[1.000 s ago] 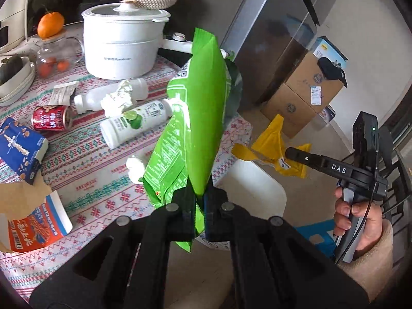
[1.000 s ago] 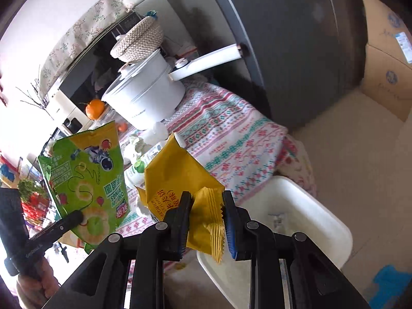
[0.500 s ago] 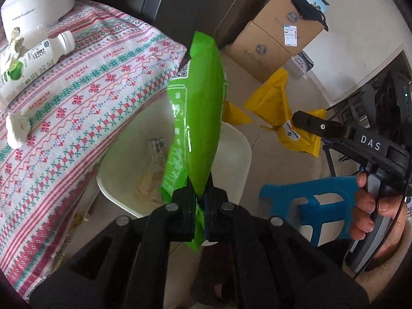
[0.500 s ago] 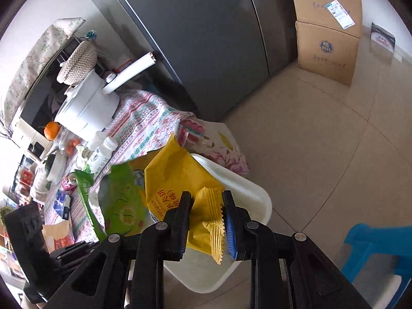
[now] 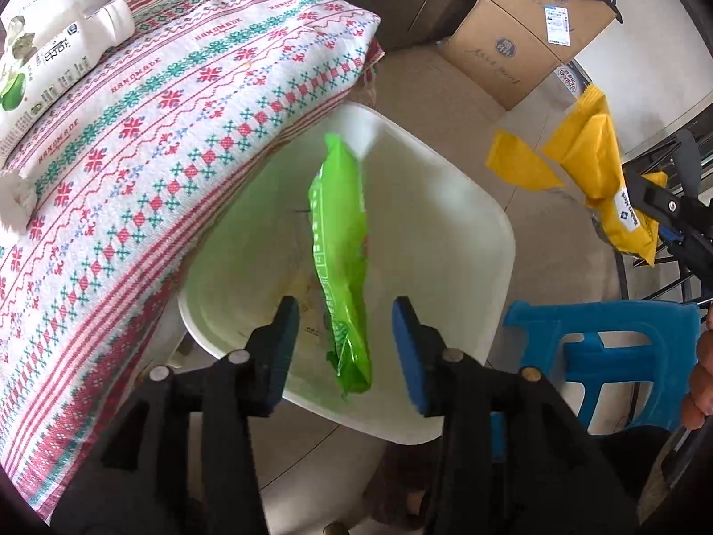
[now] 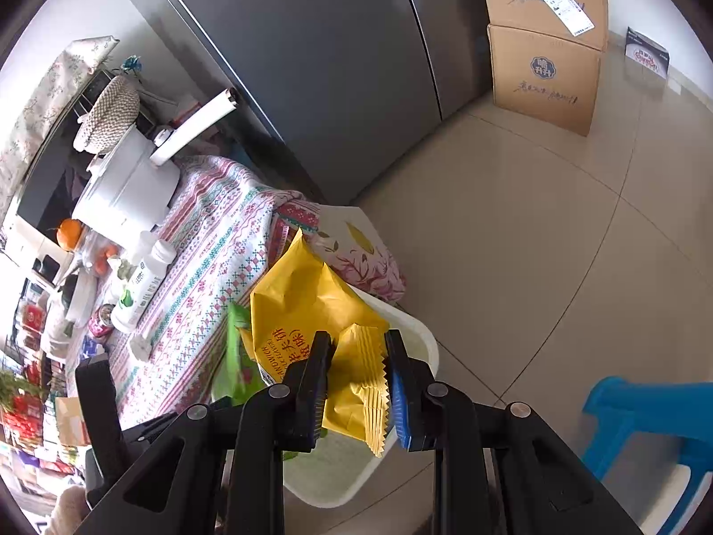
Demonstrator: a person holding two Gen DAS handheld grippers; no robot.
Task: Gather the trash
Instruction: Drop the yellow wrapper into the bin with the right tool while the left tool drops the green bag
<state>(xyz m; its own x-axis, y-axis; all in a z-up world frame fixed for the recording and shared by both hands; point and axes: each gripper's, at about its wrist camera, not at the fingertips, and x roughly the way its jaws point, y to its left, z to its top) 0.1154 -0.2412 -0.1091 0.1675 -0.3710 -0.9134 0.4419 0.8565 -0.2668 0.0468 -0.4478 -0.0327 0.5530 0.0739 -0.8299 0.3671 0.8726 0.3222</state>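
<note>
Green snack bag (image 5: pixel 341 258) is inside the mouth of the white bin (image 5: pixel 499 240), edge-on and unsupported, between but clear of the left gripper (image 5: pixel 341 347) pads; those jaws have just been opening and now stand apart with nothing pressed between them, so the bag is released and dropping. In the right wrist view the same bag shows as a green patch (image 6: pixel 236 356) to the left of the yellow wrapper (image 6: pixel 312 312). The right gripper (image 6: pixel 356 374) is clamped on the crimped, saw-toothed seam of that wrapper, which hangs over the near rim of the bin (image 6: pixel 428 343). The bin sits on the tiled floor against the right edge of the patterned tablecloth (image 5: pixel 147 125); a blue stool (image 5: pixel 615 356) stands to the near right. Handling, judged: both packets are thin film, empty or nearly so, very light, soft and crinkly, slick on the printed faces; they will flutter rather than fall straight, so release should happen low over the opening. The best hold is the flat sealed seam, as the right jaws have it, where the layers are stiffest. More trash remains on the table: a white bottle with a lime label (image 5: pixel 49 58) at the far left, rigid, round and likely to roll, best taken across its body.
</note>
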